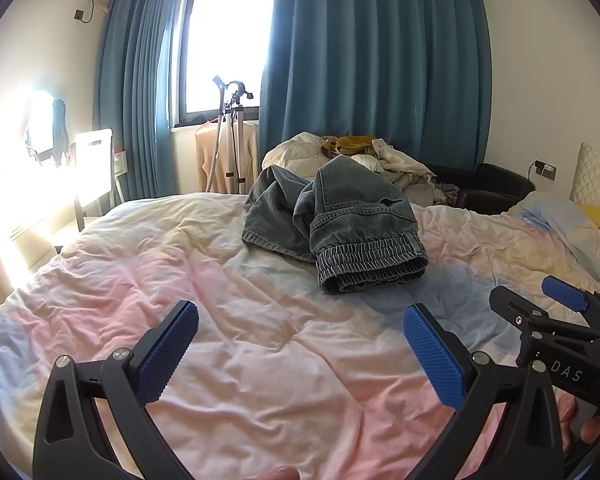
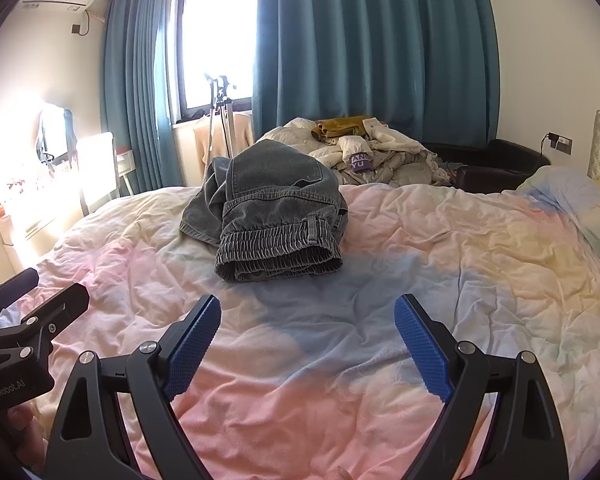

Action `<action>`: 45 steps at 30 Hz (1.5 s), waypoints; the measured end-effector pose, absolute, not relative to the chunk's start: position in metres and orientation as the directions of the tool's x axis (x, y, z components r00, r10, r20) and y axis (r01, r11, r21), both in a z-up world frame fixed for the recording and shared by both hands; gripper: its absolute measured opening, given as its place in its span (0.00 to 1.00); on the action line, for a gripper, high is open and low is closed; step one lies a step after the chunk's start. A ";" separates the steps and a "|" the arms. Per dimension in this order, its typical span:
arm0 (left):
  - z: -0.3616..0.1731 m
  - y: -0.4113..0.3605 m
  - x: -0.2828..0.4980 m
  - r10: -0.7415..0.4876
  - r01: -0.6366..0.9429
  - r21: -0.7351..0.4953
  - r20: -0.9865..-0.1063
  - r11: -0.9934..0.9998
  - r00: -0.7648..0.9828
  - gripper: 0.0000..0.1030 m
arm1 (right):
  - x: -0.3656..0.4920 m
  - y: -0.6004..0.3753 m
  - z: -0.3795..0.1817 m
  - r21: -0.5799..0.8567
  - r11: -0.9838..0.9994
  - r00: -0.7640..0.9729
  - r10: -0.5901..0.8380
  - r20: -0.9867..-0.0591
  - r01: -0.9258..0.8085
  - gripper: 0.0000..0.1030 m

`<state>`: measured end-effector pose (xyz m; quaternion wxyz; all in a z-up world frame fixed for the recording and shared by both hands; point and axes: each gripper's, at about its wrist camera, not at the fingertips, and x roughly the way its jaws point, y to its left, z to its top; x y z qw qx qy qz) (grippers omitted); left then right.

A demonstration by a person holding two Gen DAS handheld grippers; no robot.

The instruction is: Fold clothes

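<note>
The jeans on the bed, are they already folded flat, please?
No, the jeans lie in a crumpled heap on the bedspread, elastic waistband bunched toward the camera.

Bright daylight through the window (image 1: 228,40); blown-out glare at the left. Soft shadow under the jeans (image 2: 276,208). Sharp centre, fisheye-bent, dark corners.
</note>
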<state>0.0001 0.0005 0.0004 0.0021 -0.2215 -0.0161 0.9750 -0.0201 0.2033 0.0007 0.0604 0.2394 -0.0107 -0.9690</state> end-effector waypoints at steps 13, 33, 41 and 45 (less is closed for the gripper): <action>0.004 0.002 0.001 -0.002 0.015 -0.026 -0.415 -1.000 -0.910 1.00 | -0.022 0.204 0.000 0.043 -0.993 -0.873 -0.116 -0.474 0.109 0.87; 0.003 0.002 0.001 -0.001 0.013 -0.029 -0.404 -1.000 -0.915 1.00 | -0.022 0.204 0.000 0.042 -0.994 -0.873 -0.112 -0.474 0.105 0.88; 0.001 0.003 0.001 -0.007 0.018 -0.022 -0.406 -1.000 -0.914 1.00 | -0.022 0.205 0.000 0.045 -0.994 -0.874 -0.110 -0.474 0.100 0.88; 0.001 0.001 0.001 0.007 0.011 -0.042 -0.402 -0.999 -0.915 1.00 | -0.022 0.207 0.000 0.046 -0.994 -0.875 -0.105 -0.473 0.095 0.88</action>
